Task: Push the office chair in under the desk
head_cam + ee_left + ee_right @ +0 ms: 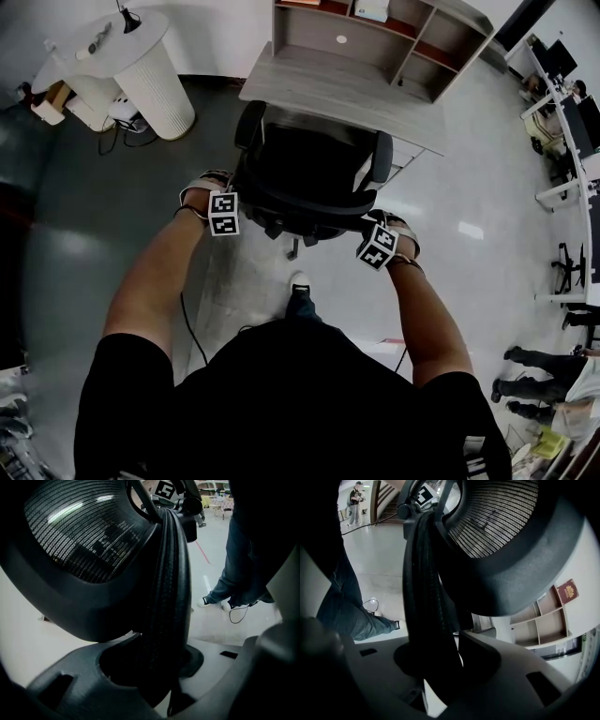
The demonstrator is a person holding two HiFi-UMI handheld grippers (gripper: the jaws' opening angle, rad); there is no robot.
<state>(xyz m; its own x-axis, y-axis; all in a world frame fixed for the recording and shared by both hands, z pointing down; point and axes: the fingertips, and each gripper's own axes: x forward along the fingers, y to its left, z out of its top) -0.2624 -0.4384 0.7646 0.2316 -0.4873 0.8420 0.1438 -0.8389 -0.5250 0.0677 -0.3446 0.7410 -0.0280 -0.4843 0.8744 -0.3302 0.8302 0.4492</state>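
Note:
The black mesh office chair (309, 169) stands in front of the grey wooden desk (347, 94), its seat toward the desk and its backrest toward me. My left gripper (234, 194) is shut on the backrest's left rim, my right gripper (375, 227) on its right rim. In the left gripper view the ribbed rim (168, 573) runs down between the jaws of the left gripper (159, 653). The right gripper view shows the same rim (422, 573) wedged in the right gripper (436, 653), with thin slivers of light beside it.
A cubby shelf unit (375, 37) sits on the desk. A white ribbed pedestal table (155, 75) stands to the left, with cables by its foot. My shoe (298, 286) is behind the chair. More desks (562, 94) and people's legs (534, 375) are at the right.

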